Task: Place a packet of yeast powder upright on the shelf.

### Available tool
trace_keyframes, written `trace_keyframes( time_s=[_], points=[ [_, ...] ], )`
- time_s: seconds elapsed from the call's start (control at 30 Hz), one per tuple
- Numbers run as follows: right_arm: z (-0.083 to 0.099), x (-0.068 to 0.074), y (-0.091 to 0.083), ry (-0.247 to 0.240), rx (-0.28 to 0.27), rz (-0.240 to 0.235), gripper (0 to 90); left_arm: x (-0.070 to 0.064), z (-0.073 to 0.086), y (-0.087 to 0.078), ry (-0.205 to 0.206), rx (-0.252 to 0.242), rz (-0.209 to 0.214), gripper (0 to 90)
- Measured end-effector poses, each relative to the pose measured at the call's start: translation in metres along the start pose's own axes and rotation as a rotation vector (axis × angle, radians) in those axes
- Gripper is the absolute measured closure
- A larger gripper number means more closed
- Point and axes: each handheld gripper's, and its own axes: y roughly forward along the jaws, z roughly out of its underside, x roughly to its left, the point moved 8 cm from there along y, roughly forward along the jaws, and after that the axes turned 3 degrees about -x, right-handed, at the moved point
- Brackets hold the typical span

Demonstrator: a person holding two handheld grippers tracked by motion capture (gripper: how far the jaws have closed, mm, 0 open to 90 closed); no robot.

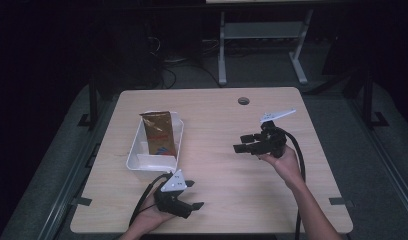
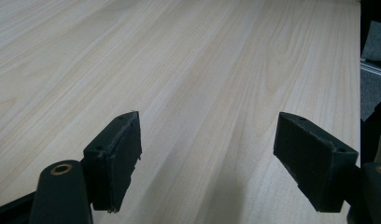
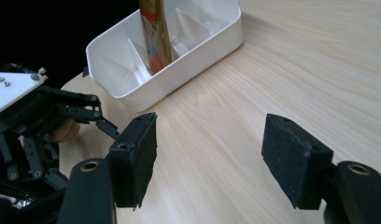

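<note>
Light wood counter (image 1: 227, 165) with a round grommet hole (image 1: 243, 101) near the far edge.

White bin (image 1: 137, 146): sits on the left half of the counter, toward the left edge, long side running near to far. Internal dividers are visible in the right gripper view (image 3: 198, 44). A gold packet (image 1: 159, 132) with a red and blue print lies in the bin, its top end resting toward the bin's far wall; in the right gripper view (image 3: 153, 32) it leans up along the dividers.

Left gripper (image 1: 189, 195): held near the near edge of the counter, just in front of the bin's near end, not touching it. Fingers (image 2: 116, 156) apart, nothing between them; bare counter beneath. Grey three-cornered plate on top, cable trailing toward the near edge.

Right gripper (image 1: 244, 144): held over the right half of the counter, well apart from the bin, pointing toward the left edge. Fingers (image 3: 135, 158) apart, nothing held. Its view looks across the counter at the bin and the left gripper (image 3: 107, 126).
</note>
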Motion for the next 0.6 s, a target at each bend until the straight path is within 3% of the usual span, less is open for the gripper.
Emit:
trace_keyframes(
  time_s=[0.6],
  points=[
    [0.026,-0.001,-0.019,0.027,0.011,0.013,33.2,0.001,0.000,0.000,-0.004,0.000,-0.004,22.6]
  ],
)
